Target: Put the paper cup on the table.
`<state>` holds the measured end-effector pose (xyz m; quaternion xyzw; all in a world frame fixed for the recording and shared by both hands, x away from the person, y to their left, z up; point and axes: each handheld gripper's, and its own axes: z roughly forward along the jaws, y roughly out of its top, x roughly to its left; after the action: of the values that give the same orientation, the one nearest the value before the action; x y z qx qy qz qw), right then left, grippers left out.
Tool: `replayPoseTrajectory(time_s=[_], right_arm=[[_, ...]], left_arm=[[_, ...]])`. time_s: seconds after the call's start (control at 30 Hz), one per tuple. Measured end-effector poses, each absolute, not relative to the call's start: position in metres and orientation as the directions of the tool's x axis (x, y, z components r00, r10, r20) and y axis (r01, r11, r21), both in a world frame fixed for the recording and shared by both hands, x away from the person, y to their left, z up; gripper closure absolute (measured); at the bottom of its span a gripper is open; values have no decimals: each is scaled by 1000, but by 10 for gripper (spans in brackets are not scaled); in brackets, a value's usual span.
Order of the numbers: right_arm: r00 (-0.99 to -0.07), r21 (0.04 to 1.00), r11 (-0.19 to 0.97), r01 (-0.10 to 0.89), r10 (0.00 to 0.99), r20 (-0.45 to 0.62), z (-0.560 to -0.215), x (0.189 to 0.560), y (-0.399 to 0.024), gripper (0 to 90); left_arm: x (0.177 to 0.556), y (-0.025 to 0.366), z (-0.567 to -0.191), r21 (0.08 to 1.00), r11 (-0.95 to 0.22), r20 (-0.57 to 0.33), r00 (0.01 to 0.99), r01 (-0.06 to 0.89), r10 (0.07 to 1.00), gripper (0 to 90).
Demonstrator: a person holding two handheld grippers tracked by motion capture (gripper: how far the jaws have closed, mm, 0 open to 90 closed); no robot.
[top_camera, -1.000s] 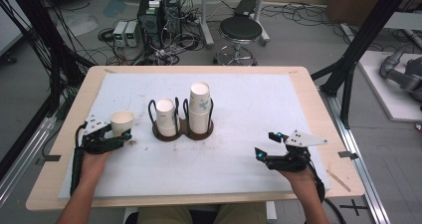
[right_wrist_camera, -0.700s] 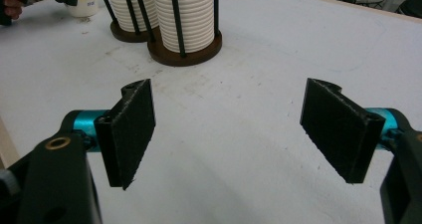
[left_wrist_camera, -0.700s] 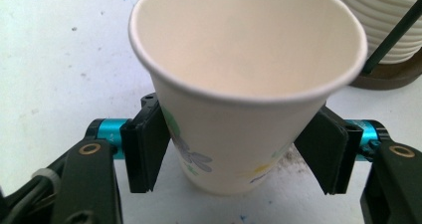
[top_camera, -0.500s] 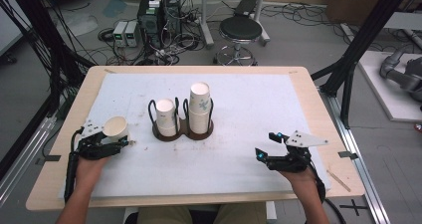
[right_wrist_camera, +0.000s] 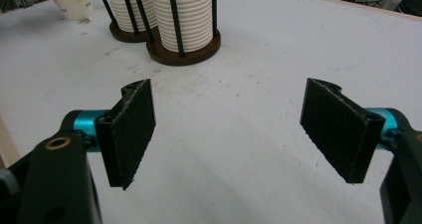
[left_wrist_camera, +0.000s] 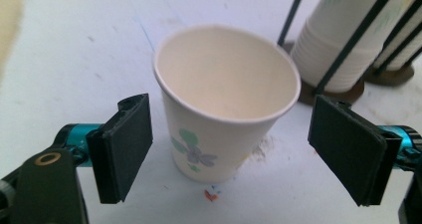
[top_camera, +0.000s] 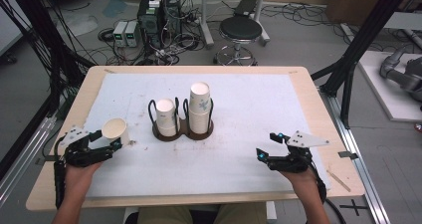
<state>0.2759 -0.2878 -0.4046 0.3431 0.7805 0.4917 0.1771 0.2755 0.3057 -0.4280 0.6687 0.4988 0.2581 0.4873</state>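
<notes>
Now my left gripper point(left_wrist_camera: 229, 149) stands with jaws wide on either side of the paper cup point(left_wrist_camera: 224, 104), no longer tilting it as half a second ago; the cup rests upright on the white mat point(top_camera: 239, 159), released by my judgement. Beside it, the wire holder point(top_camera: 182, 129) keeps two cup stacks; my right gripper point(right_wrist_camera: 229, 134) hangs wide and empty, nothing obstructing.
</notes>
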Motion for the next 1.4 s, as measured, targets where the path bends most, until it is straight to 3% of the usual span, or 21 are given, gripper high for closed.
replayPoseTrajectory(time_s=[0.2, 0.4, 0.73, 1.4], right_arm=[[-699, 889, 284, 360, 713, 55, -404, 276, -289, 224], [-676, 893, 273, 357, 736, 46, -404, 274, -294, 223], [-632, 902, 255, 349, 775, 25, -405, 267, -305, 223], [-612, 906, 251, 340, 791, 10, -402, 260, -305, 224]], left_arm=[[261, 307, -409, 970, 42, -132, 377, 239, 917, 172], [261, 295, -404, 985, 109, -165, 528, 136, 833, 167], [269, 263, -406, 988, 69, -141, 640, 137, 755, 168], [267, 255, -412, 989, 27, -119, 654, 148, 747, 176]])
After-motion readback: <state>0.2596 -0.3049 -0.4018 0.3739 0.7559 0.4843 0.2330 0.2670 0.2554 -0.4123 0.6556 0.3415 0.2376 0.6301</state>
